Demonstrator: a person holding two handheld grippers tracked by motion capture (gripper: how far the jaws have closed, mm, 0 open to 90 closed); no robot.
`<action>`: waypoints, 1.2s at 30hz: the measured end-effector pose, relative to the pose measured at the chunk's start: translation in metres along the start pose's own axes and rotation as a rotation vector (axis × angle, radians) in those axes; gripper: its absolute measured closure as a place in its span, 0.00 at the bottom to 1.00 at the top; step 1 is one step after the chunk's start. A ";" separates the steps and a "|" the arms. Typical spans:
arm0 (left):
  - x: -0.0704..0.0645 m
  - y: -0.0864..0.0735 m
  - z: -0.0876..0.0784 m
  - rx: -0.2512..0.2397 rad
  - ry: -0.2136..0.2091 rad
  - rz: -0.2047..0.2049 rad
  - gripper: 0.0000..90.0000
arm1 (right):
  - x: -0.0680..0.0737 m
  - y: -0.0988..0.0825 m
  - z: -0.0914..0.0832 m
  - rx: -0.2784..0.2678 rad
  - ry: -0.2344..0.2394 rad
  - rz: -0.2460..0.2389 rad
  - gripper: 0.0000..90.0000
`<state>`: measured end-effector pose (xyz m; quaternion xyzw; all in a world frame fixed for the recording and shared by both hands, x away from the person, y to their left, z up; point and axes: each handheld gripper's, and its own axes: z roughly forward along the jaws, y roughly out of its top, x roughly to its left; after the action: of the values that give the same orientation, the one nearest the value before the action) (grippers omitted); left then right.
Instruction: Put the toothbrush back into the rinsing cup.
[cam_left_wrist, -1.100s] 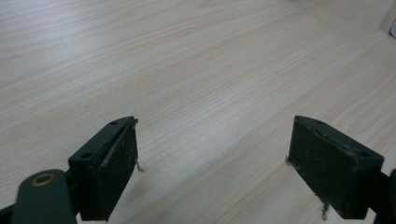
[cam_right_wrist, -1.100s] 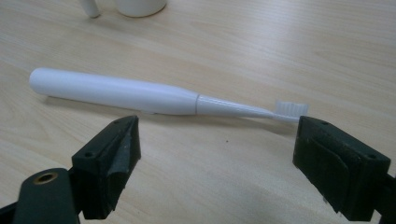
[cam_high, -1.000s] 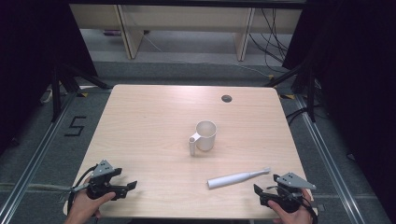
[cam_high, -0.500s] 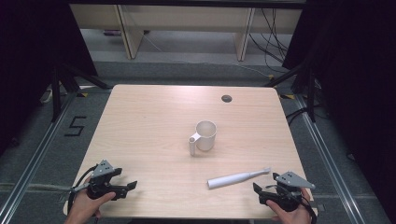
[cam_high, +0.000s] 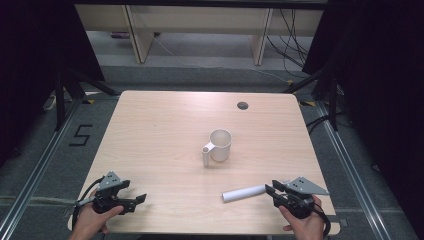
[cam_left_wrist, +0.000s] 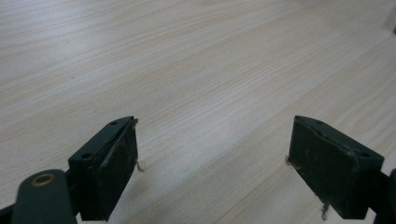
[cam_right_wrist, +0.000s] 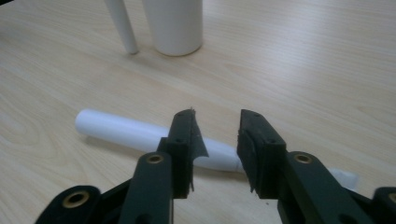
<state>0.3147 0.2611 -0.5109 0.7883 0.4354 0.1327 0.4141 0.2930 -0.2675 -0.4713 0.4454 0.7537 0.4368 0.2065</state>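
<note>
- Right tool (cam_right_wrist: 215, 140) jaws just narrowed, part open, nothing gripped; white stick (cam_high: 245, 193) lies at its 9 o'clock.
- Grab looks imminent.
- Left tool (cam_left_wrist: 212, 163) wide open, empty, over bare worktop (cam_high: 160, 130).

Surface: we see a light wood-grain surface (cam_high: 155, 135) with rounded corners and a small dark round grommet (cam_high: 242, 105) near its far edge.
Floor: we see grey carpet (cam_high: 200, 77) around it, with metal rails (cam_high: 30, 185) running along both sides.
Floor mark: we read a black "5" (cam_high: 80, 135) taped to the left.
Far furniture: we see pale wooden shelving legs (cam_high: 136, 30) at the back, with cables (cam_high: 292, 30) trailing behind.
Sides: we see black curtains (cam_high: 385, 75) left and right.
Light: even, soft, from overhead.
</note>
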 end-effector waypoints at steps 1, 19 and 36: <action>0.000 0.000 0.000 0.000 0.001 0.001 0.17 | 0.002 0.002 0.003 0.018 0.005 -0.026 0.80; 0.001 -0.001 0.000 -0.012 0.002 0.000 0.17 | 0.034 0.021 0.043 0.071 0.091 -0.087 1.00; 0.000 -0.001 0.000 -0.016 0.005 0.006 0.17 | 0.058 0.024 0.078 0.146 0.150 -0.168 1.00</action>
<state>0.3143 0.2612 -0.5117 0.7860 0.4330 0.1396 0.4187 0.3290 -0.1761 -0.4879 0.3607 0.8314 0.3942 0.1526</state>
